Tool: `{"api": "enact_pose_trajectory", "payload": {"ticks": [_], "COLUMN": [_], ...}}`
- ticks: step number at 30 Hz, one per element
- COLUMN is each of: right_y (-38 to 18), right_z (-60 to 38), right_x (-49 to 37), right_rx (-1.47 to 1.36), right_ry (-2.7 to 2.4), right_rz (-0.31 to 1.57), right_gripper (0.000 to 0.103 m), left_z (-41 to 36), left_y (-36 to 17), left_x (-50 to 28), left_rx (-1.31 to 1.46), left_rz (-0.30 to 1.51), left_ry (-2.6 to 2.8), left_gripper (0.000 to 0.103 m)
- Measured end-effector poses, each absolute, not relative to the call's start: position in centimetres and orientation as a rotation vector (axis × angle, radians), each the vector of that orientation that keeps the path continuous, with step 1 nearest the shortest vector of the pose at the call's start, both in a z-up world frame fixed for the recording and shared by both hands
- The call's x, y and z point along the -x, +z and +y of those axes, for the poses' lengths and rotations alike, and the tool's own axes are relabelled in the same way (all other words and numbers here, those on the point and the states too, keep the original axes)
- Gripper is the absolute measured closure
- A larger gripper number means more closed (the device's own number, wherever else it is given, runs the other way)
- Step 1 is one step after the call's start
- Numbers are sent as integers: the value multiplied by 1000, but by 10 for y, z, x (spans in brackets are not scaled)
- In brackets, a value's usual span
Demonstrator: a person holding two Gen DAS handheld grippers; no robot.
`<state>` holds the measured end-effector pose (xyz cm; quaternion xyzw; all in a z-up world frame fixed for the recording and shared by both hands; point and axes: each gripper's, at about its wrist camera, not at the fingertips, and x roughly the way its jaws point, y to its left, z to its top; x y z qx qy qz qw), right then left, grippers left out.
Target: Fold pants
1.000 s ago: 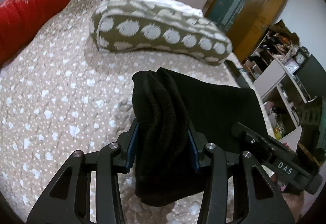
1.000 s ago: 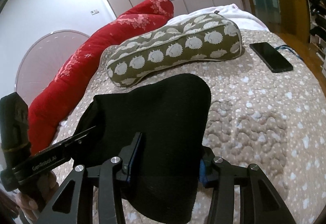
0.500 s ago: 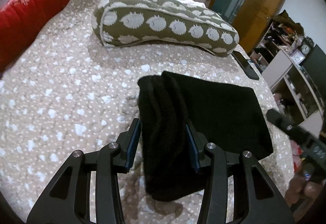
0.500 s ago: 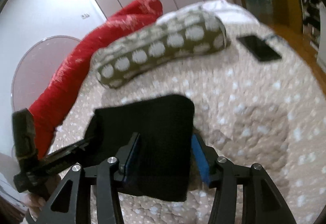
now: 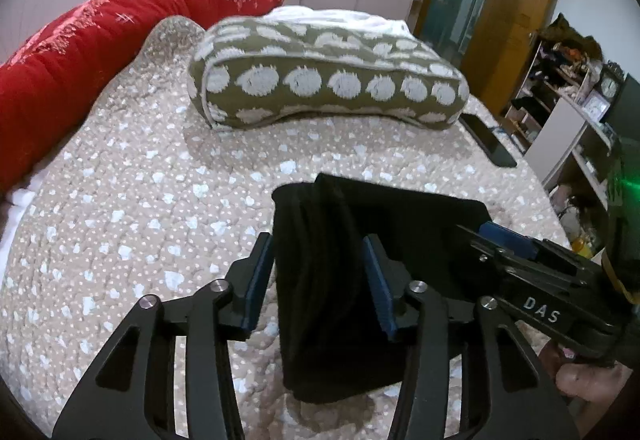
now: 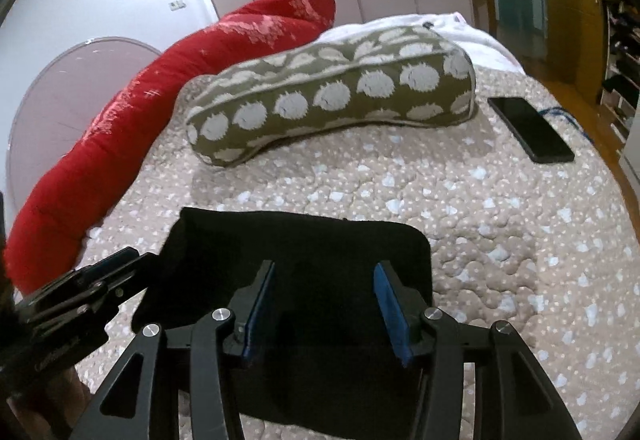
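Observation:
The black pants (image 5: 400, 216) lie folded into a compact rectangle on the spotted beige bedspread (image 5: 140, 200). My left gripper (image 5: 320, 280) is open, its blue-padded jaws on either side of the thick folded left edge. My right gripper (image 6: 324, 304) is open above the right part of the pants (image 6: 300, 244), which lie flat under it. The right gripper (image 5: 516, 252) also shows at the right of the left wrist view, and the left gripper (image 6: 116, 264) at the left of the right wrist view.
A green pillow with white spots (image 5: 328, 80) lies across the bed behind the pants. A long red bolster (image 5: 120, 36) runs along the left. A black phone (image 6: 530, 128) lies on the bedspread at the right. Shelves (image 5: 568, 100) stand beyond the bed's right edge.
The pants went from hanging lifted between the jaws to lying flat on the bed. Both grippers tilted up and drew back a little; the right gripper's jaws widened.

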<state>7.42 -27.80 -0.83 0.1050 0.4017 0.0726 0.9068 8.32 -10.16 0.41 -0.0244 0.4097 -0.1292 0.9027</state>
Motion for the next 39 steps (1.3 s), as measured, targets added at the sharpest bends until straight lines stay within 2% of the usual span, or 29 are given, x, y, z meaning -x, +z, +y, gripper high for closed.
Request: {"api": "enact_pose_trajectory", "payload": {"ticks": [3,5,7,17,22,26,34,39], "right_y": [-21,-26,-30,0,-13,-27,6,-1], "right_z": [-274,-273,-274,-278,-268,-269,-276,-262], "right_x": [-84,-88,-92,-53,-30,-27,-22,-26], "right_rx": [-195,-185,-182,-201,-87,-88,-134,-112], "right_ry": [138,137,146,150,70,65,84,101], "right_rz": [872,875,872,824,845,852,795,823], "right_gripper": [54,53,52,53,53,52,52,52], "left_z": [-107,-107,-104,-101,-100,-103,-100,-100], "left_y": [-11,-18,-21,-22,-23,-22,-22,-22], "left_x": [-90,-93,-94,-94,-92,-88,-88,-89], "left_rx": [32,35,55,62,72,54,58,63], "left_rz": [892,896,891,892,893,881,883,884], "left_ry": [-259,-243,-236,-243,-242,-229,-227,-225], "left_gripper": [57,47,41,39,37,36,36,33]}}
